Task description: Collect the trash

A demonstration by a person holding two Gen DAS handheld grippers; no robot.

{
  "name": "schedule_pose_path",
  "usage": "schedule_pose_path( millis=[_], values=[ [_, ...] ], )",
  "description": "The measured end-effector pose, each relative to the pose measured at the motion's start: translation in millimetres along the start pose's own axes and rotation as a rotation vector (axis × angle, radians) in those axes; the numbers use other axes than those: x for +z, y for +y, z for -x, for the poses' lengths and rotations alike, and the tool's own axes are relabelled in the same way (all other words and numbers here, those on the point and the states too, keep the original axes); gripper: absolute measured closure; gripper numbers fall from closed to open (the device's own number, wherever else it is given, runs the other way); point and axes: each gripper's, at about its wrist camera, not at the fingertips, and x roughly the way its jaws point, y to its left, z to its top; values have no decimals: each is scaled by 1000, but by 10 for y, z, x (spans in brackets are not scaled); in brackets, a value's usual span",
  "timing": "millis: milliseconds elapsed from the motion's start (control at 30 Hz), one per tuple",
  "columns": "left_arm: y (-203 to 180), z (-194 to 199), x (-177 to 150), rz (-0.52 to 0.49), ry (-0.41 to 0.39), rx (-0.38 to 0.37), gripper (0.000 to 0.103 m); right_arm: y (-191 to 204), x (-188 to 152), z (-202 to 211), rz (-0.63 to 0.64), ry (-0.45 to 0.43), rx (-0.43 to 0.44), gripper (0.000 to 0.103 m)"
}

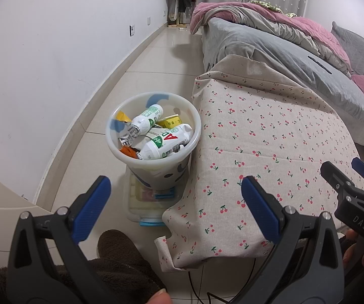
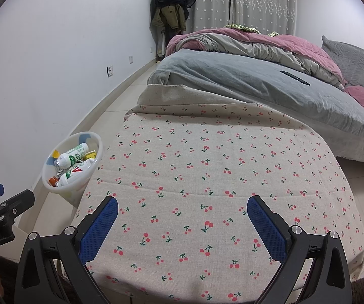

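Observation:
A white trash bin (image 1: 121, 149) stands left of the table and holds white bottles (image 1: 165, 141), wrappers and other trash. It also shows in the right wrist view (image 2: 53, 186). My left gripper (image 1: 175, 187) is open and empty, near the bin and the table's left corner. My right gripper (image 2: 182, 206) is open and empty over the cherry-print tablecloth (image 2: 207, 167). The right gripper also shows at the right edge of the left wrist view (image 1: 344, 169). The left gripper shows at the left edge of the right wrist view (image 2: 7, 193).
The bin rests on a clear plastic box (image 1: 146, 202) on the tiled floor (image 1: 93, 139). A bed (image 2: 258, 81) with grey and pink bedding lies behind the table. A white wall (image 1: 42, 63) runs along the left. Coats (image 2: 169, 7) hang in the far corner.

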Motion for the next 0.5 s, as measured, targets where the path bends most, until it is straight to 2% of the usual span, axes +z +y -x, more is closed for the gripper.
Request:
schedule_pose_path(
  millis=[300, 500],
  values=[
    [-8, 2, 0, 3, 1, -6, 1, -4, -13, 7, 5, 1, 0, 0],
    [-8, -5, 17, 3, 29, -64, 1, -22, -10, -24, -9, 27, 37, 0]
  ],
)
